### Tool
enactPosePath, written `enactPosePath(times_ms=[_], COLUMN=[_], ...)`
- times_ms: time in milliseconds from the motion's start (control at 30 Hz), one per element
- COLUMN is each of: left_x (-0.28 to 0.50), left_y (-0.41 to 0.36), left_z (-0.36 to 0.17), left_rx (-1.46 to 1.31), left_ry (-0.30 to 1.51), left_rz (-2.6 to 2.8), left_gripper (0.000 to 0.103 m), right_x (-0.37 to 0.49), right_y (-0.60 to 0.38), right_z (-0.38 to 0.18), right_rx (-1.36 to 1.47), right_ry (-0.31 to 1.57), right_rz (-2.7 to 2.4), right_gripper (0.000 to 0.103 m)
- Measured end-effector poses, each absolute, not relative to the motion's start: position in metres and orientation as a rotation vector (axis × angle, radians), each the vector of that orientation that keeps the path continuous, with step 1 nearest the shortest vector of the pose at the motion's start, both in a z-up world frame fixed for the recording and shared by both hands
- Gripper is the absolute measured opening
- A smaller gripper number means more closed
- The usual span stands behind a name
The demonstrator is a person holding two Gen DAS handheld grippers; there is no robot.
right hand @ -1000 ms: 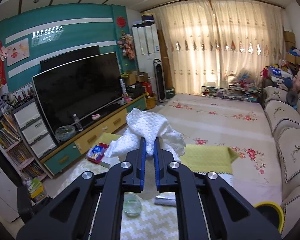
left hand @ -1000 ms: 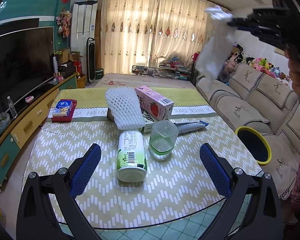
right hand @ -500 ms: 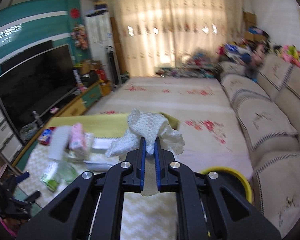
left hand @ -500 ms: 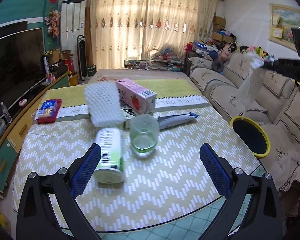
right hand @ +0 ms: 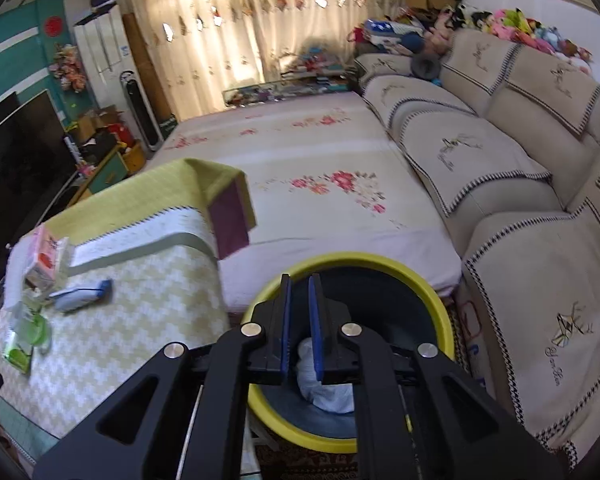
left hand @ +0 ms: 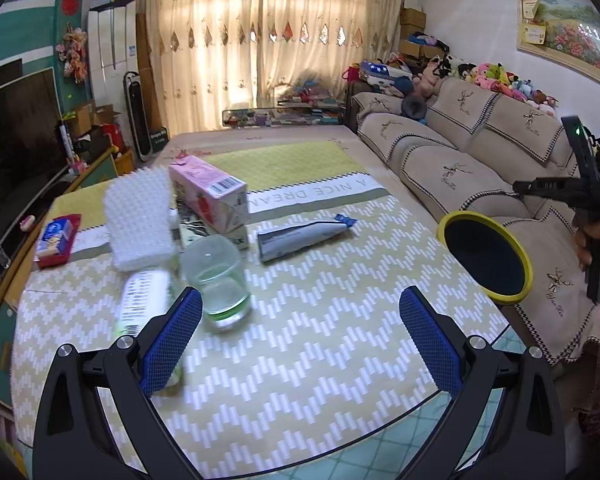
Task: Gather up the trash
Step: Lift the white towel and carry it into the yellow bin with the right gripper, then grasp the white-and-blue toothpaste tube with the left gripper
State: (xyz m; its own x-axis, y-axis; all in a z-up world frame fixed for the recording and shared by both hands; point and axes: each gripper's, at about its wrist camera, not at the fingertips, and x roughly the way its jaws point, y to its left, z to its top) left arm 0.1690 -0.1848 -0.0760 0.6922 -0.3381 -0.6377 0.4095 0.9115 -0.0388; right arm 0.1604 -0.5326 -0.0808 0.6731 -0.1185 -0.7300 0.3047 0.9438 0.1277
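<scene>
My right gripper [right hand: 299, 280] hangs over the yellow-rimmed bin [right hand: 432, 292], jaws slightly apart and empty. The white foam wrap [right hand: 324, 388] lies inside the bin below it. The bin [left hand: 520, 252] also shows in the left wrist view, right of the table. My left gripper [left hand: 300, 304] is wide open above the table, holding nothing. On the table lie a toothpaste tube [left hand: 304, 234], a clear plastic cup [left hand: 220, 276], a fallen green-white can [left hand: 140, 308], a pink strawberry carton [left hand: 208, 196] and a white foam net sleeve [left hand: 138, 220].
A red snack packet [left hand: 56, 236] lies at the table's left edge. A beige sofa [left hand: 460, 168] runs along the right, behind the bin. A TV and cabinet [left hand: 16, 152] stand on the left. The person's hand holds the right gripper [left hand: 592, 216] beside the bin.
My right gripper swung from above the table to over the bin and let go of the white foam wrap, which now lies in the bin. My left gripper shifted slightly right.
</scene>
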Motion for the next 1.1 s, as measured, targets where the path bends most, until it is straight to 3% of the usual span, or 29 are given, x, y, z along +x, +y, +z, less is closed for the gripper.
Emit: enactPosePath(times_ms=[333, 600, 833, 1100], left_x=[0.201, 0.247, 0.298, 0.334], left_y=[-0.216, -0.271, -0.293, -0.314], left_z=[-0.090, -0.094, -0.118, -0.146], left_rx=[0.138, 0.255, 0.316, 0.360], left_ry=[0.739, 0.678, 0.755, 0.845], left_rz=[-0.455, -0.510, -0.468, -0.436], left_gripper=[0.097, 0.097, 0.097, 0.097], right_x=[0.153, 0.155, 0.152, 0.157], right_y=[-0.536, -0.528, -0.534, -0.545], right_z=[-0.100, -0.104, -0.110, -0.121], right_rx=[0.272, 0.287, 0.292, 0.314], right_ry=[0.805, 0.811, 0.822, 0.843], right_rz=[-0.206, -0.159, -0.149, -0.134], right_gripper=[0.016, 0.018, 0.025, 0.026])
